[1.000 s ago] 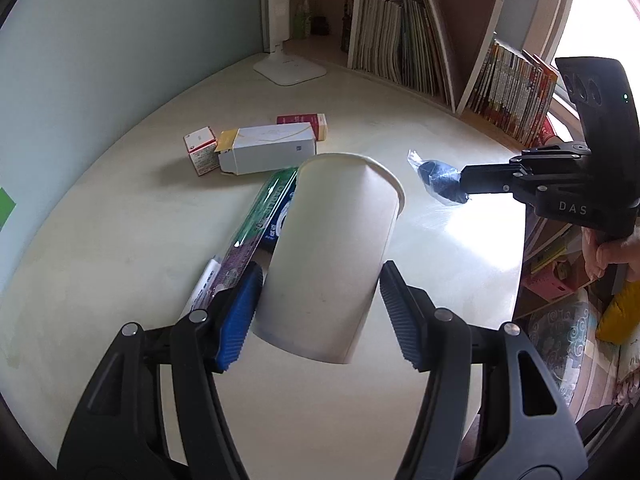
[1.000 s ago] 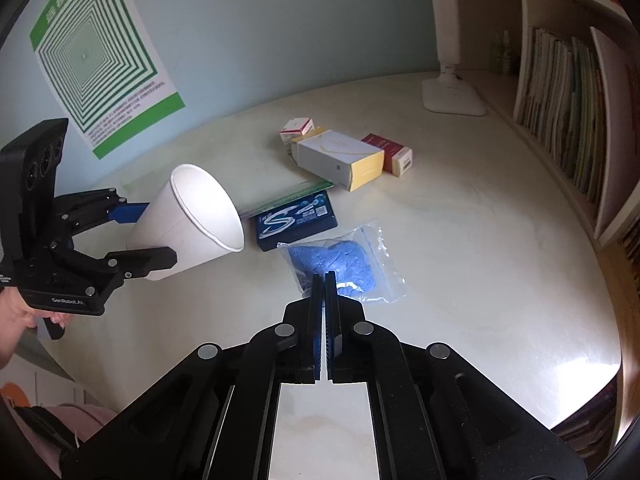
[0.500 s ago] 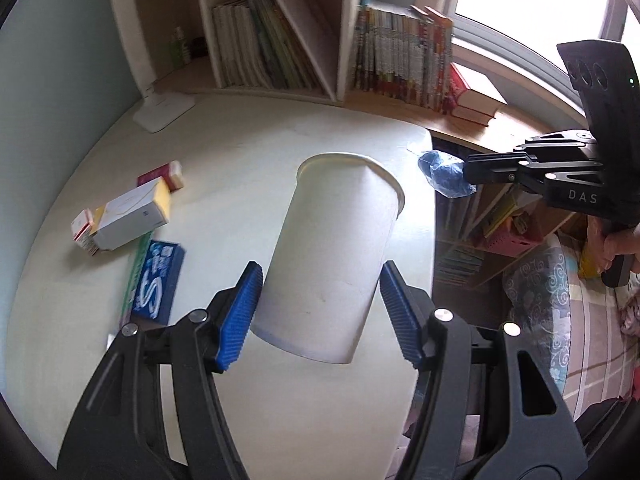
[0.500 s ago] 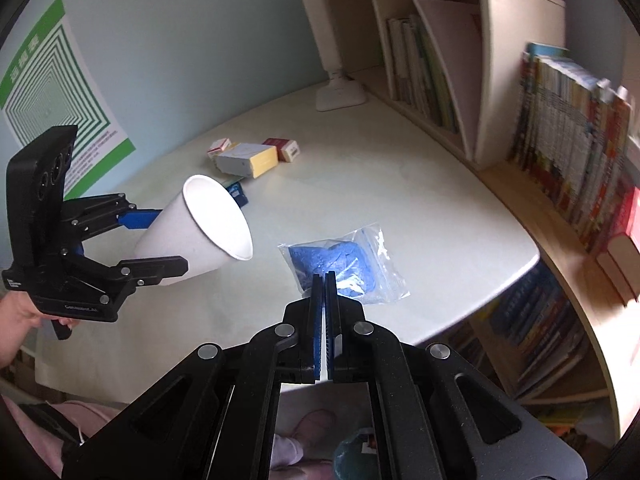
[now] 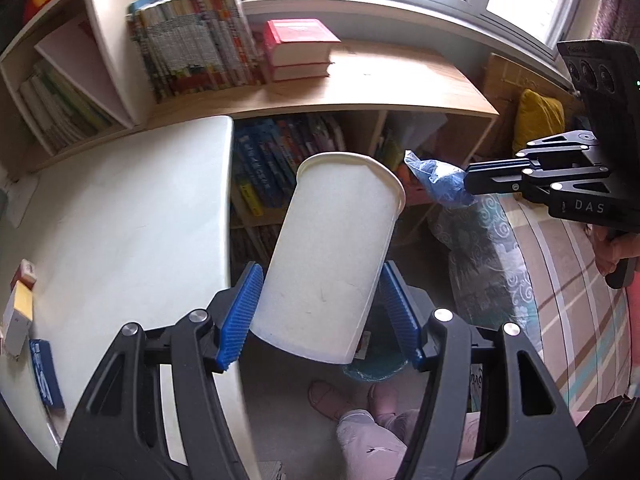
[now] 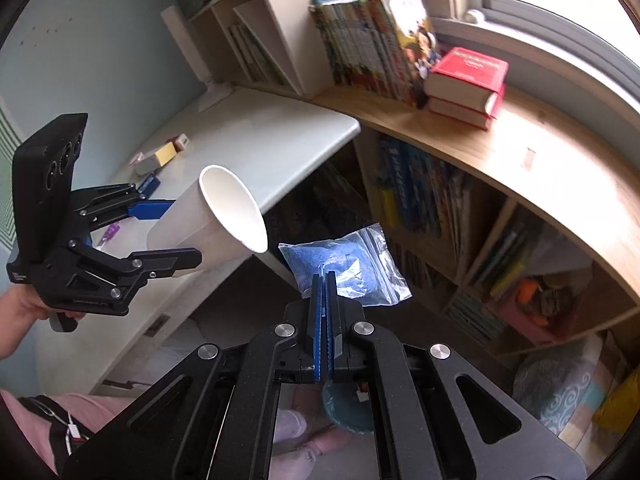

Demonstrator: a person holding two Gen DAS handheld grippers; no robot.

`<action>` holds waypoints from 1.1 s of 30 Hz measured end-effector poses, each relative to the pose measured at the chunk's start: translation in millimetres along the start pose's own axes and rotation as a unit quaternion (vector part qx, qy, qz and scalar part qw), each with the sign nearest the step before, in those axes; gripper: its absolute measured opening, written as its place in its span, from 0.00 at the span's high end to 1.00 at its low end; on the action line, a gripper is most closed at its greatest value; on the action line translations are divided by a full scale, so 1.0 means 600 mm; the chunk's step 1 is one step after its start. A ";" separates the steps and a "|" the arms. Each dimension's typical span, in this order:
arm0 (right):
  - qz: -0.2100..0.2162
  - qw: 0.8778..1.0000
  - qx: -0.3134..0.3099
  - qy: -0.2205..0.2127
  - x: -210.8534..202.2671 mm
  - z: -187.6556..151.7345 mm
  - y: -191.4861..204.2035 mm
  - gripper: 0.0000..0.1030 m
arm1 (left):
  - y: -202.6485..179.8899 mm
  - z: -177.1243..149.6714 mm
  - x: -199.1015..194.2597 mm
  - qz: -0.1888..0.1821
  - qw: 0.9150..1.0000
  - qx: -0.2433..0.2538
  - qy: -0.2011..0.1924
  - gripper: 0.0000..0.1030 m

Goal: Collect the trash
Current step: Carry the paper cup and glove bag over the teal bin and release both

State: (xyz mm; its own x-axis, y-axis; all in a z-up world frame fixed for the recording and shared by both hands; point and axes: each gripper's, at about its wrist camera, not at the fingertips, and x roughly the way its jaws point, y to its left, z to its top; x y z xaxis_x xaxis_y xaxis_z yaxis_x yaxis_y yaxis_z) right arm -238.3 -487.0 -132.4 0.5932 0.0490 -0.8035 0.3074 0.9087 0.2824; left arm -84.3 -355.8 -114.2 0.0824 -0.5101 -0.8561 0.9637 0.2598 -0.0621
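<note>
The left gripper [image 5: 320,312] squeezes one tall white paper cup [image 5: 332,256] between its blue pads, tipped on its side with the mouth pointing away. The right gripper [image 6: 325,280] is shut tight, pinching the edge of one clear plastic bag with blue stuff inside [image 6: 344,264]. Both things hang in the air past the edge of the white table [image 5: 132,216], out over the floor, right of it. I think they are held there because the teal bin [image 5: 376,364] sits low on the floor under them, so each can drop in. On the far left of the table, trash is waiting: one white and yellow box [image 5: 17,316], one flat dark blue pack [image 5: 42,372] and one small red box [image 5: 25,272]. Two red books [image 5: 300,48] sit on the wooden shelf.
</note>
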 end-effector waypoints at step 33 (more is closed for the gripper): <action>0.028 0.962 0.231 0.147 0.273 -0.394 -0.170 0.77 | -0.172 -0.211 0.414 -0.095 0.958 0.138 0.232 0.39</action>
State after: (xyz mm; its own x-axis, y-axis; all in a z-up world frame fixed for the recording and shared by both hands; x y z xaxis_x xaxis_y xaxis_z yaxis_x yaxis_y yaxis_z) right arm -348.6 -473.7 -416.6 0.4041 0.2695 -0.8741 0.6180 0.6241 0.4781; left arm -195.5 -405.6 -385.6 -0.1619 -0.0911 -0.9826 0.9858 -0.0603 -0.1568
